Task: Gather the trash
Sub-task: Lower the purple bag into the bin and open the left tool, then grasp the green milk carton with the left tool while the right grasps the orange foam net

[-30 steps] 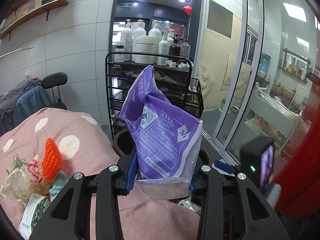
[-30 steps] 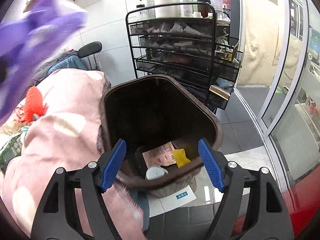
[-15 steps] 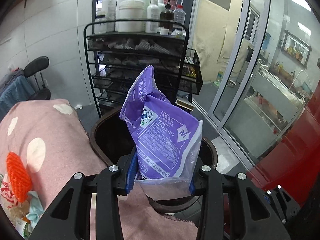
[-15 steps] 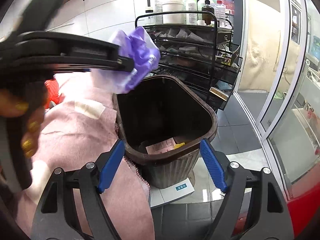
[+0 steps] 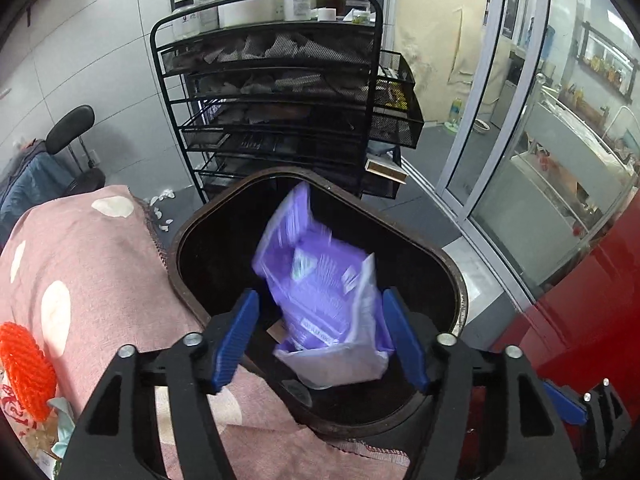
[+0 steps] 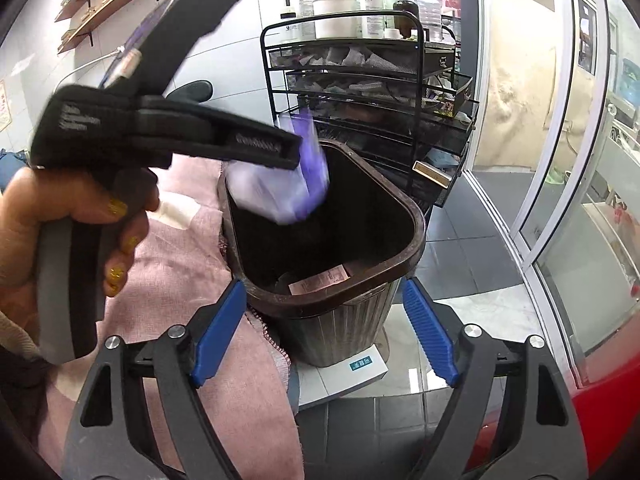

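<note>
A purple and white plastic bag (image 5: 324, 296) is blurred, falling free into the dark brown trash bin (image 5: 456, 280). My left gripper (image 5: 320, 340) is open above the bin's mouth, its blue pads apart on both sides of the bag. In the right wrist view the bag (image 6: 292, 184) drops just below the left gripper's tip (image 6: 292, 152) over the bin (image 6: 404, 252). My right gripper (image 6: 324, 332) is open and empty, held low in front of the bin. Paper scraps (image 6: 320, 280) lie at the bin's bottom.
A pink spotted blanket (image 5: 88, 264) lies left of the bin, with an orange mesh piece (image 5: 24, 372) and more wrappers at its left edge. A black wire rack (image 5: 280, 112) with bottles stands behind the bin. Glass doors (image 5: 500, 120) are at right.
My left gripper moved over the bin, opened and let go of the purple bag, which now falls into the bin. My right gripper stayed open and drew back a little.
</note>
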Action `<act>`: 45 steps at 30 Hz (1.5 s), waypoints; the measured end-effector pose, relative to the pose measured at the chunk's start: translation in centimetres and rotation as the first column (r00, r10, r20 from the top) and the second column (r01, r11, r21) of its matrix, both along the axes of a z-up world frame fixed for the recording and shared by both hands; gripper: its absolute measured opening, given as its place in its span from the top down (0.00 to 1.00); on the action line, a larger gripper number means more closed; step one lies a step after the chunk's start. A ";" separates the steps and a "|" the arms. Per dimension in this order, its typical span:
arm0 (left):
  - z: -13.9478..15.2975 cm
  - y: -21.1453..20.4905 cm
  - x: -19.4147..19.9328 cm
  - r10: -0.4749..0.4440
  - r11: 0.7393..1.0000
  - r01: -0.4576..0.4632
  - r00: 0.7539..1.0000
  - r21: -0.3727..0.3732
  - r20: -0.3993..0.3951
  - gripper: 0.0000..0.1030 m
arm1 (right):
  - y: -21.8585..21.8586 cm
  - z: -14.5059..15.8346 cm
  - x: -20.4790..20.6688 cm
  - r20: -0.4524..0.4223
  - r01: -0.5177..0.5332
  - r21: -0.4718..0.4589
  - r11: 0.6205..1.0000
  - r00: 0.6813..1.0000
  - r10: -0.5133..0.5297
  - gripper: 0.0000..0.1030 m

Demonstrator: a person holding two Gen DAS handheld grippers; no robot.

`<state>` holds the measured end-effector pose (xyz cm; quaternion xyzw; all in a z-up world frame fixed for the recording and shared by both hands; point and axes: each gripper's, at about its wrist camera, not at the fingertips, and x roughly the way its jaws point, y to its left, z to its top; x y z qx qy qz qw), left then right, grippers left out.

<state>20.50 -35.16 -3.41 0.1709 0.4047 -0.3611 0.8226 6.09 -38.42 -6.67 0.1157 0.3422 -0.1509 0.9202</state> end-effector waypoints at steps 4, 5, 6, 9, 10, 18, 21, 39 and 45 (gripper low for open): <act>0.0 0.3 0.3 0.013 1.000 -0.013 1.000 0.004 -0.003 0.15 | -0.1 0.0 0.0 0.000 0.004 0.006 1.000 1.000 -0.004 0.20; 0.0 0.4 0.2 0.013 1.000 -0.013 1.000 0.000 -0.005 0.14 | -0.1 -0.1 0.0 -0.001 0.003 0.010 1.000 1.000 -0.003 0.20; 0.1 0.6 0.2 0.010 1.000 -0.010 1.000 -0.006 -0.006 0.13 | -0.1 -0.1 0.0 -0.001 0.003 0.015 1.000 1.000 -0.003 0.20; 0.7 1.1 -0.1 0.014 1.000 -0.014 1.000 -0.028 0.010 0.10 | 0.0 -0.1 0.1 0.001 0.005 0.013 1.000 1.000 -0.005 0.19; 0.9 1.3 -0.3 0.014 0.999 -0.013 1.000 -0.037 0.016 0.09 | 0.0 -0.1 0.1 0.001 0.005 0.011 1.000 1.000 -0.005 0.19; 3.0 4.2 -2.7 0.045 0.993 -0.033 0.993 -0.111 0.106 0.08 | 0.1 0.1 0.2 0.007 0.007 0.003 1.000 1.000 -0.007 0.18; 4.0 5.8 -3.5 0.076 0.987 -0.056 0.989 -0.151 0.130 0.07 | 0.3 0.2 0.3 0.008 0.003 -0.001 1.000 1.000 -0.003 0.18; 4.9 17.8 -9.2 0.308 0.932 -0.237 0.918 -0.274 0.251 0.05 | 4.7 1.5 2.2 0.032 -0.111 -0.027 0.993 0.993 0.112 0.18; 4.0 23.1 -9.3 0.412 0.896 -0.347 0.884 -0.278 0.221 0.05 | 7.0 2.3 3.1 0.043 -0.168 -0.030 0.985 0.985 0.170 0.18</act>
